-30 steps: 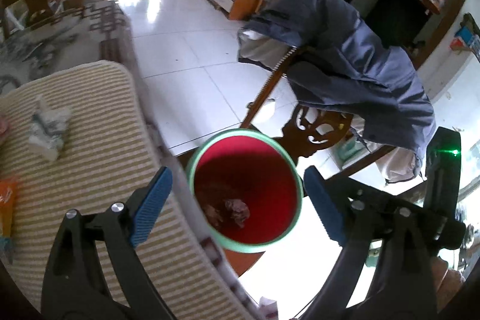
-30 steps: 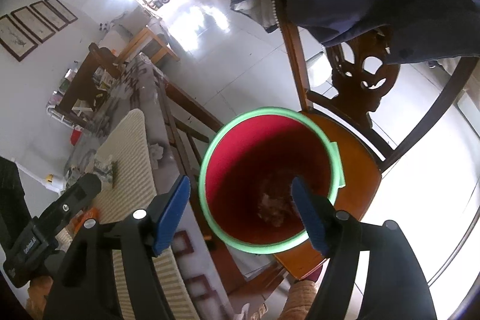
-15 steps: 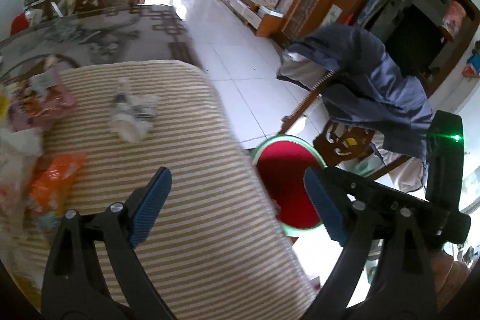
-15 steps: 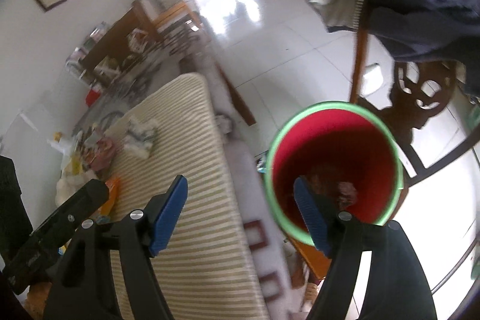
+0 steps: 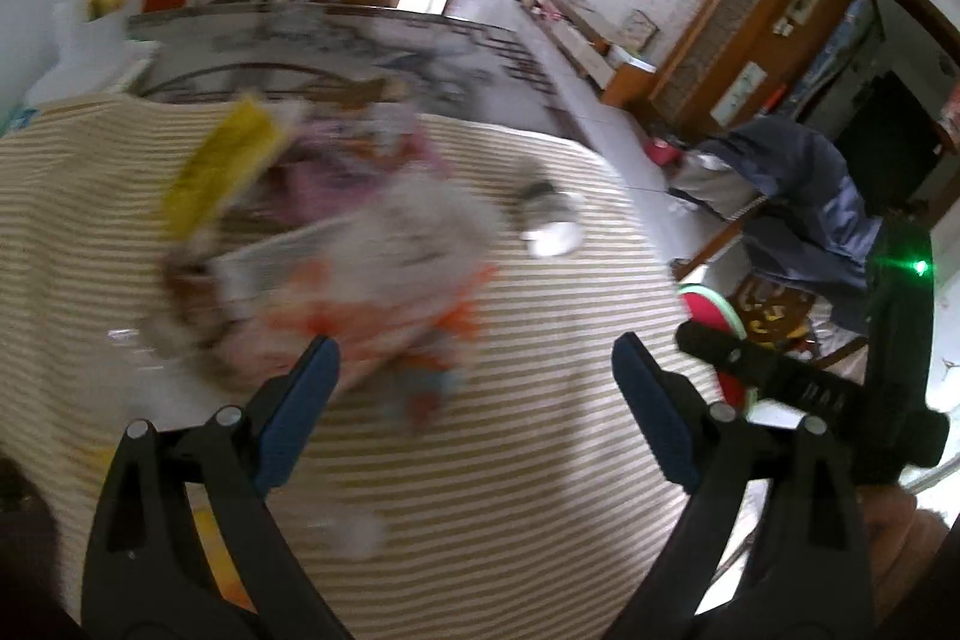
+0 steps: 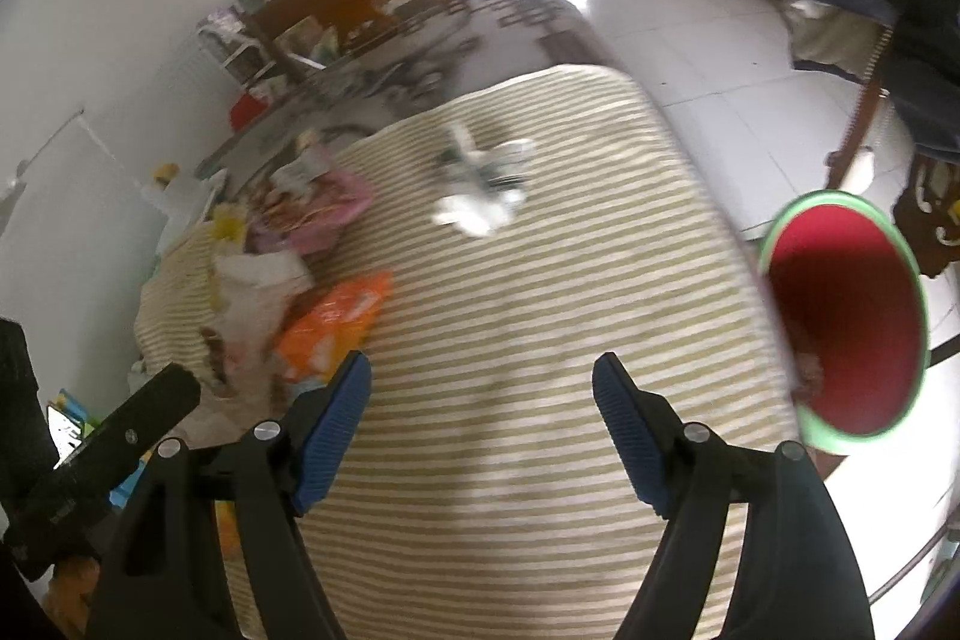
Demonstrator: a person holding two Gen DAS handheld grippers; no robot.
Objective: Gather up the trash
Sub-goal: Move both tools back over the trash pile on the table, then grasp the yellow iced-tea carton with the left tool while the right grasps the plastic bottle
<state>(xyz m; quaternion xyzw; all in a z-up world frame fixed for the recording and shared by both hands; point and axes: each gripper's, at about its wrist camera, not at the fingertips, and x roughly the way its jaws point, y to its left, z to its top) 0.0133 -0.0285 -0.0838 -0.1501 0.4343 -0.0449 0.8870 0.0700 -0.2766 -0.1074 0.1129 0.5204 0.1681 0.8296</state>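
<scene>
wrapper pile (image 5: 336, 274) smeared by blur, bin (image 6: 849, 322) half cut off beyond striped cloth (image 6: 510, 340), crumpled white wad (image 6: 480, 184), left gripper (image 5: 474, 400) and right gripper (image 6: 480, 418) both spread wide, empty

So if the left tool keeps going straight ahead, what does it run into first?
Most likely the orange wrapper at the near edge of the trash pile, on the striped cloth. The left tool is open and empty. The picture is blurred, so depth is uncertain.
</scene>
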